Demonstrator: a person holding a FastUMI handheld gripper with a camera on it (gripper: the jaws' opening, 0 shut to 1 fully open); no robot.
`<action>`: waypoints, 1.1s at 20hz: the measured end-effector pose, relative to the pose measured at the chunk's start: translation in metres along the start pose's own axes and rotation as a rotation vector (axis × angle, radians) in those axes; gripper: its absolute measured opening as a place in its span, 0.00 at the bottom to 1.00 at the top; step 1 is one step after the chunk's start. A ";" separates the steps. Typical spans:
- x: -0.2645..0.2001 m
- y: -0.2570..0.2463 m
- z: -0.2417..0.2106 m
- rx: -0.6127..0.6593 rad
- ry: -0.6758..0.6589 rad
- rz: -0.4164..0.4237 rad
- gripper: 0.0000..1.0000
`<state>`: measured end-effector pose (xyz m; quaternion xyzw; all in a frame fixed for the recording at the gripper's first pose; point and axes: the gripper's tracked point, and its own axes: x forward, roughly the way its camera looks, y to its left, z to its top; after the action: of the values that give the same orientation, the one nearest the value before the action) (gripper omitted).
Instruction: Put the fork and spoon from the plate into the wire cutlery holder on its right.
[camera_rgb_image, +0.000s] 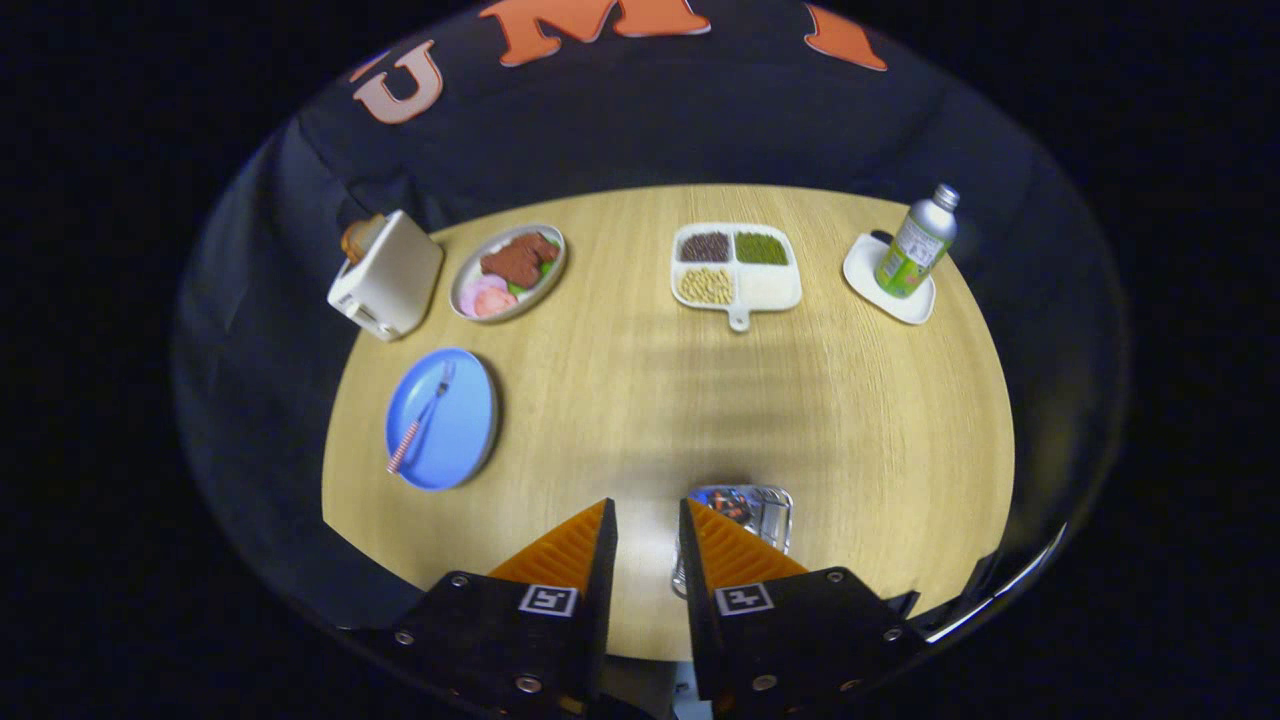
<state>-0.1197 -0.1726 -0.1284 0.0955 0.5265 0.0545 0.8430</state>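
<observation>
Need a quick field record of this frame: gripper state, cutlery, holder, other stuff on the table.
gripper: fingers slightly apart, nothing between them, over the near table edge
blue plate: ahead and to the left of the fingers
fork: lying on the blue plate; a striped handle lies alongside it, the spoon bowl is not discernible
wire holder: just beyond one fingertip, partly hidden by it; contents unclear
table: round, wooden
other items: toaster, food plate, divided tray, bottle on a white saucer

Hovering above the wooden surface (640, 400) with the claw (648, 530) slightly parted and gripping nothing; wire cutlery holder (750, 510) sitting just ahead, partly hiding behind one finger; fork (425, 415) lying on the blue plate (465, 430) well off to the side.
</observation>
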 end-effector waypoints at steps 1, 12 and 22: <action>-0.004 0.013 0.011 -0.006 -0.068 0.021 0.43; -0.030 0.178 0.066 -0.141 -0.583 0.045 0.93; 0.064 0.275 0.036 -0.144 -0.500 0.038 0.95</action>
<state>-0.0562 0.1045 -0.1093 0.0557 0.2949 0.0823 0.9503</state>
